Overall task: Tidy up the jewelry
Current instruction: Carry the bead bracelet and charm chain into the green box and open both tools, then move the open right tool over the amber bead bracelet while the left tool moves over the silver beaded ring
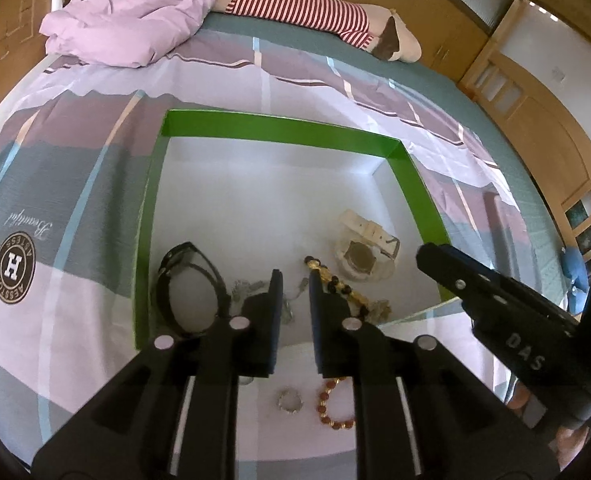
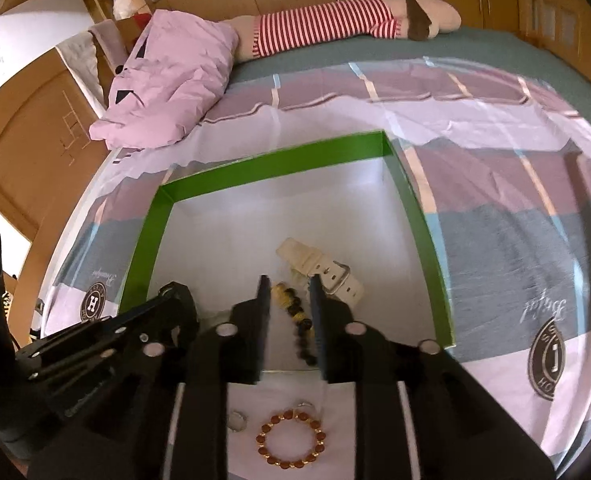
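Green-walled box [image 1: 279,126]: far half bare; jewelry crowds near edge. Left gripper [image 1: 295,280], right gripper [image 2: 287,286]: jaws slightly parted, empty.

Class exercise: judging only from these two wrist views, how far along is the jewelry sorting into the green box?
Done: the black watch, white watch and black-and-gold bracelet lie in the green box. In hand: nothing; the left hand-held gripper and right hand-held gripper hang over it with gaps between their fingers. Left: the red bead bracelet and silver ring outside on the bedspread.
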Motion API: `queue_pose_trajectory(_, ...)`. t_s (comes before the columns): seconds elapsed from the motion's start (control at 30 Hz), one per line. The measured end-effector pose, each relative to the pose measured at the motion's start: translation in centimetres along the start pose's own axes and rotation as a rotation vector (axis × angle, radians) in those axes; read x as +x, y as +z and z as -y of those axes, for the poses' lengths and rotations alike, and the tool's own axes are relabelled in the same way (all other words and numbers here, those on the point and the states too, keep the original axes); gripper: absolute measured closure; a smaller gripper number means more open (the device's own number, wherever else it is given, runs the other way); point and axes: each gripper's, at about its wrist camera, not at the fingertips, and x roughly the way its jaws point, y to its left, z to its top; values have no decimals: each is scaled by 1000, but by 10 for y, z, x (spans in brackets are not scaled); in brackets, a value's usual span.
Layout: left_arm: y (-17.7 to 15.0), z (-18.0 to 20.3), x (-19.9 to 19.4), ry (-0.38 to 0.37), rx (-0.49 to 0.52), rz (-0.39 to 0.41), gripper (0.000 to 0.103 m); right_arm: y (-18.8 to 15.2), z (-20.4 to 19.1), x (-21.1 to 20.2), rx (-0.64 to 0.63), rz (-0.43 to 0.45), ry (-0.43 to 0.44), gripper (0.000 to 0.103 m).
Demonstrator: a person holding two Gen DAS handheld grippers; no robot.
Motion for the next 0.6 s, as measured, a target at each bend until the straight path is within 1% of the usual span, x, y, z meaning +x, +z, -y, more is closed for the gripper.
queue_pose_trajectory(0.07, -4, 1, -9, 0, 22, -12, 90, -2, 1, -7, 2, -7, 16, 82)
queue_pose_trajectory(0.13, -10, 2, -17, 13, 55, -25, 82, -6, 3, -13, 11, -28, 42, 82)
queue_pose_trajectory(0.2, -23, 5, -21, 26, 90, -66, 82, -15, 6, -20, 11, -71, 68, 82)
queue_pose_trajectory(0.23, -30, 6, -20, 34, 105, -93, 82, -20, 7, -22, 8, -96, 73, 82)
queue_pose_trajectory(0.27, -38, 7, -17, 47, 125, -118, 82, -29, 6, -22, -6, -149, 75, 82)
queue_pose_trajectory(0.33, -48, 9, -10, 91, 159, -148, 82, -40, 3, -15, -48, -220, 70, 82)
queue_pose_trajectory(0.37, -53, 8, -3, 122, 169, -171, 82, -48, 3, -7, -78, -262, 42, 82)
queue_pose_trajectory(0.43, -58, 1, 7, 150, 149, -215, 82, -61, 10, 8, -89, -324, -22, 82)
queue_pose_trajectory(0.47, -59, -3, 11, 156, 132, -233, 82, -65, 14, 13, -80, -348, -27, 82)
queue_pose_trajectory(0.53, -58, -8, 15, 165, 108, -249, 80, -70, 21, 21, -41, -393, -1, 82)
queue_pose_trajectory(0.6, -58, -10, 17, 171, 96, -248, 76, -73, 23, 23, -27, -405, 29, 82)
